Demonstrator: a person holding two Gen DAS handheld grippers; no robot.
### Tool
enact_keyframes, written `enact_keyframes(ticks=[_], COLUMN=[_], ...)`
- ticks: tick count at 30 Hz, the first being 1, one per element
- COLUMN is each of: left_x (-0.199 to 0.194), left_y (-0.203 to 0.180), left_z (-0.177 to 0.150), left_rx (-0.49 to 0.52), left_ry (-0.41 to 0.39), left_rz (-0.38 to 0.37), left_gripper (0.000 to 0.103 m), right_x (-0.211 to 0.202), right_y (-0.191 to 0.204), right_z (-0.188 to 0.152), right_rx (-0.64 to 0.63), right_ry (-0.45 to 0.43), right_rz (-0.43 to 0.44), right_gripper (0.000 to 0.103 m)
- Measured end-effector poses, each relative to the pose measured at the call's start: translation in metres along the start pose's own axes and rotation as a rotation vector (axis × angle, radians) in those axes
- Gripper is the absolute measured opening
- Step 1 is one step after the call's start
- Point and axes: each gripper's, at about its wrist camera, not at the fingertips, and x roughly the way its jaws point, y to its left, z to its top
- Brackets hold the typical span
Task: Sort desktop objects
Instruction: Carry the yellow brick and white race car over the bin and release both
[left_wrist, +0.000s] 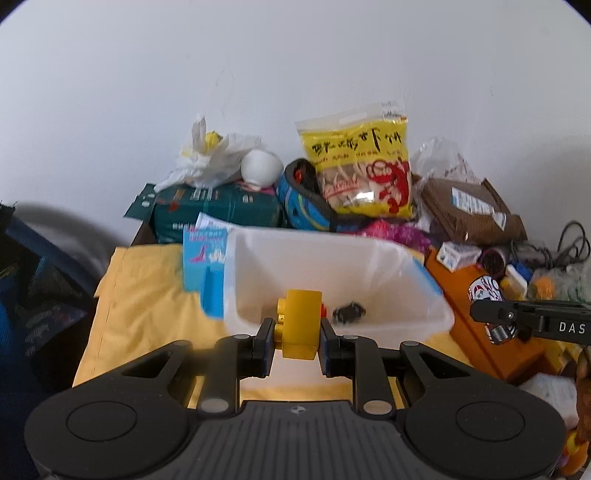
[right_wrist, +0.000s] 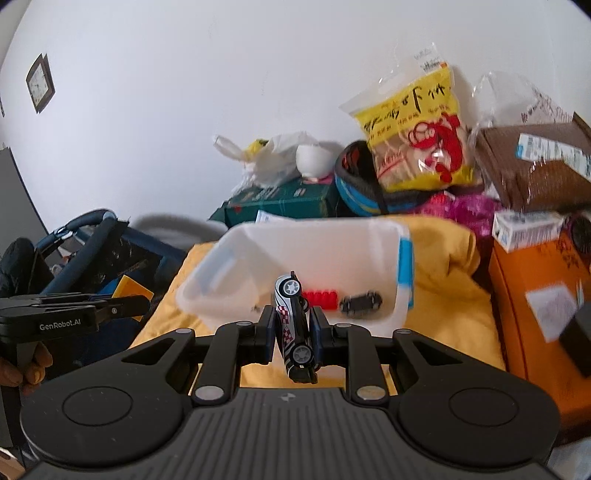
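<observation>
The left gripper (left_wrist: 297, 341) pinches a yellow toy brick (left_wrist: 300, 323); the right gripper (right_wrist: 293, 334) pinches a black-and-white toy car (right_wrist: 294, 325). Only the right view shows the red brick (right_wrist: 320, 298) in the white bin (right_wrist: 314, 243).

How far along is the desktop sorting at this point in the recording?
Partly done. A red brick and a dark toy car already lie in the white bin. In hand: the left tongs grip a yellow block, the right tongs a black-and-white toy car, both in front of the bin, not yet dropped. Clutter by the wall remains unsorted.
</observation>
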Motion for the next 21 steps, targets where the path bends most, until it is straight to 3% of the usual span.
enact_keyframes(ticks=[9,21], left_x=[0.036,0.086], left_y=[0.002,-0.006], left_z=[0.038,0.061], left_rx=[0.008,0.035], left_ry=[0.021,0.083], left_rz=[0.011,0.035], left_gripper=[0.027,0.028], right_x=[0.029,0.083], right_y=[-0.005,-0.009], right_z=[0.035,0.047], right_rx=[-0.003,-0.022], right_ry=[0.009,0.094], right_rz=[-0.016,-0.06], right_gripper=[0.022,0.022])
